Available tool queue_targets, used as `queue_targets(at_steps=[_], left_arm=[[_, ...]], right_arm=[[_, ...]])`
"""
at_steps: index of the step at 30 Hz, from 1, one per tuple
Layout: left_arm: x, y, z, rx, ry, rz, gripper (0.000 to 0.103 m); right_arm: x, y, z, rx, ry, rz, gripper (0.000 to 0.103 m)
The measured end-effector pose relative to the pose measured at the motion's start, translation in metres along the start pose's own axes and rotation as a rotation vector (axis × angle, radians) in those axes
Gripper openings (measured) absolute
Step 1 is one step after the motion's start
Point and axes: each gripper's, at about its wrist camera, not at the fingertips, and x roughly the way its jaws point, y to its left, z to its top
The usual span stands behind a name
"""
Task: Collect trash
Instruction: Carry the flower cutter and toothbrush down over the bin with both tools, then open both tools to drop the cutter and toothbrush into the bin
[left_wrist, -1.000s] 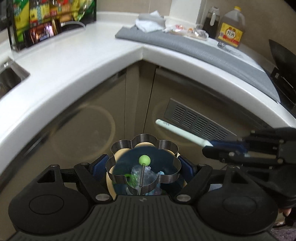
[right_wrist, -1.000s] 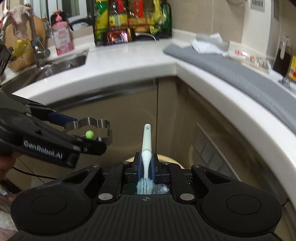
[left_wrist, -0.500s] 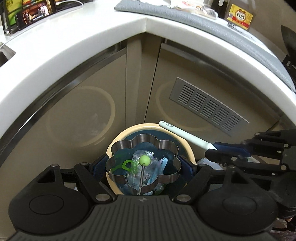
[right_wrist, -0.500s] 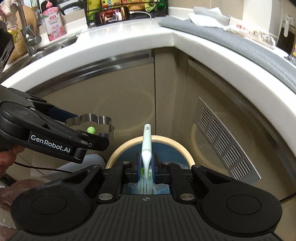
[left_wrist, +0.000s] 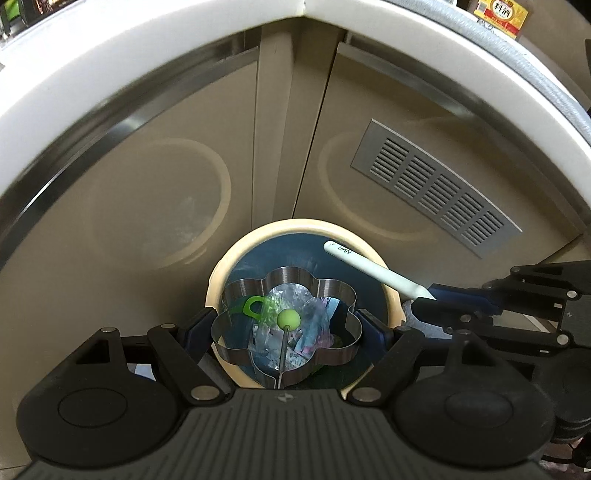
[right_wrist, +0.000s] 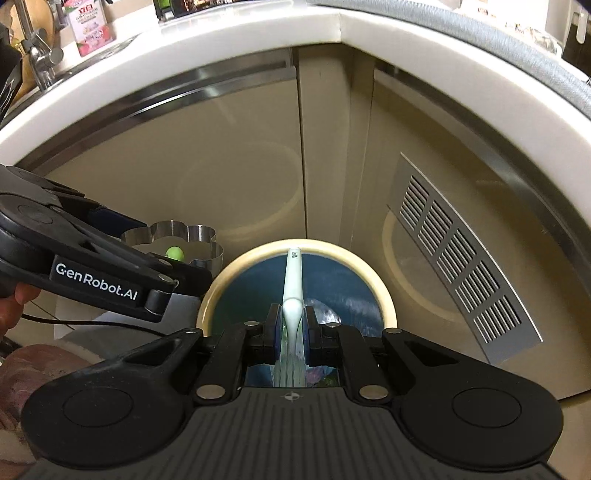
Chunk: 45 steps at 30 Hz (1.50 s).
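We hold a flower-shaped metal ring in the wide-spread left hand-held gripper and a toothbrush pinched tight in the right hand-held gripper, both seemingly over the bin.

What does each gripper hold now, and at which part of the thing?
The left gripper holds a flower-shaped metal ring by its two outer sides. The right gripper holds a toothbrush near its brush end.

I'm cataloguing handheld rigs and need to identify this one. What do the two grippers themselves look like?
Both are matte black plastic. The left gripper and right gripper each have a ribbed grey-black base, two rounded lobes with circular recesses, silver pivot screws and blue pads on the jaws. The left one bears white "GenRobot.AI" lettering on its side, and a thin black cable trails beneath it.
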Motion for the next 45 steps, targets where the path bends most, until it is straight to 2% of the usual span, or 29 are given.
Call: queue_targets(at_steps=[14,45], left_arm=[[0.032,0.002,0.01,-0.001,0.065,0.007,0.084],[0.097,-0.003,0.011,0.036,0.177,0.042,0.084]], right_arm=[[0.032,-0.006,0.003,0.019,0.065,-0.005,0.012],[0.065,-0.01,0.006,0.051,0.156,-0.023,0.012]])
